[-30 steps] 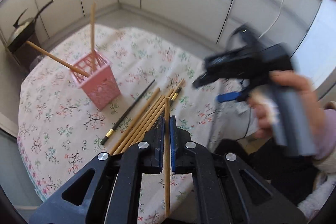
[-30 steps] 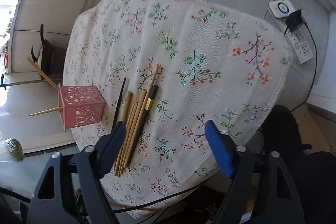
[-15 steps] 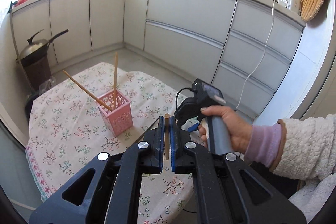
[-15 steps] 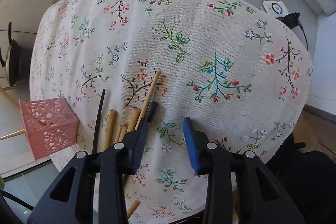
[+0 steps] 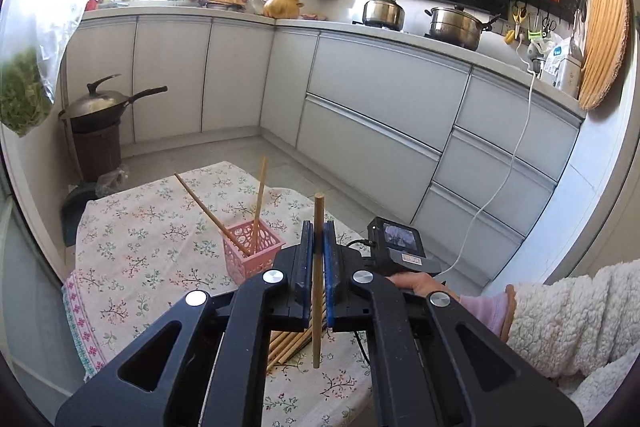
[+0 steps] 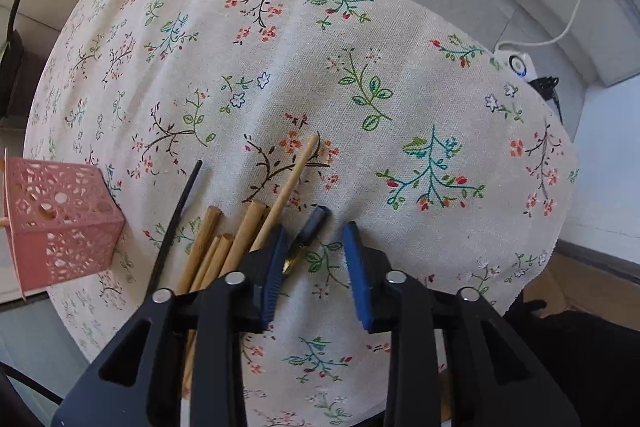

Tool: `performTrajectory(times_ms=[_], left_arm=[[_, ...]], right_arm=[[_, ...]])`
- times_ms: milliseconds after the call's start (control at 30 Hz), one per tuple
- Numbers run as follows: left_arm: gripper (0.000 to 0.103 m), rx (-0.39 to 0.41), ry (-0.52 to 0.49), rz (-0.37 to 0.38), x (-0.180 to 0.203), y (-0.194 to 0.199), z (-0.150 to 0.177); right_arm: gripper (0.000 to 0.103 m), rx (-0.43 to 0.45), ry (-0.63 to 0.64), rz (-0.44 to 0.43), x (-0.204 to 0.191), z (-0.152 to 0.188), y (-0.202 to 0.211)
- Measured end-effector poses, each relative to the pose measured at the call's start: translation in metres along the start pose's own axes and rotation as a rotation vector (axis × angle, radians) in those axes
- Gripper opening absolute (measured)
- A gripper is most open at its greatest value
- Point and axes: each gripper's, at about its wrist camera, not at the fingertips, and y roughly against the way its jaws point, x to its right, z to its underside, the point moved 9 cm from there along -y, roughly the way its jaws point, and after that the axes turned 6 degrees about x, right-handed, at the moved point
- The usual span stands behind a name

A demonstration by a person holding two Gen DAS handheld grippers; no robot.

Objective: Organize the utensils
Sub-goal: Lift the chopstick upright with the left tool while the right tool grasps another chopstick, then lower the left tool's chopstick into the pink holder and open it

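Between my left claw [image 5: 318, 267] pads one wooden chopstick [image 5: 318, 279] is clamped upright, due for the pink basket [image 5: 253, 251] just left. My right claw [image 6: 316, 263] is closing around a dark chopstick [image 6: 310, 227] on the desk [image 6: 400, 75]; the wooden bundle [image 6: 224, 243] crowds its left pad.

Blown-out window glare, fisheye-warped edges

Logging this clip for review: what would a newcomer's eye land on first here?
First, the wooden chopstick clamped upright in the left gripper, raised over the flowered tablecloth. Next, the pink basket beyond it, holding two leaning chopsticks. Under the right gripper, its jaws closing around a dark chopstick, lies a loose bundle of chopsticks.
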Motion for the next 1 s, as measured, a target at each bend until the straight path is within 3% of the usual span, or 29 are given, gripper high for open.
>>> performTrajectory(times_ms=[200,300,667,833,1000], left_arm=[[0.004,0.006,0.016,-0.012,-0.004,-0.001,0.0],[0.004,0.003,0.039,-0.031,-0.01,-0.004,0.001],[0.004,0.031,0.138,-0.141,-0.032,-0.012,-0.003],[0.004,0.066,0.201,-0.192,-0.042,-0.013,-0.017],[0.004,0.137,0.236,-0.23,-0.047,-0.017,-0.053]], right_arm=[[0.007,0.015,-0.122,-0.181,0.016,0.0,0.004],[0.007,0.098,-0.103,-0.247,0.017,-0.006,0.026],[0.007,0.432,0.177,-0.484,-0.004,-0.011,0.179],[0.007,0.537,0.212,-0.571,-0.01,-0.023,0.243],[0.007,0.596,0.188,-0.677,-0.021,-0.047,0.295]])
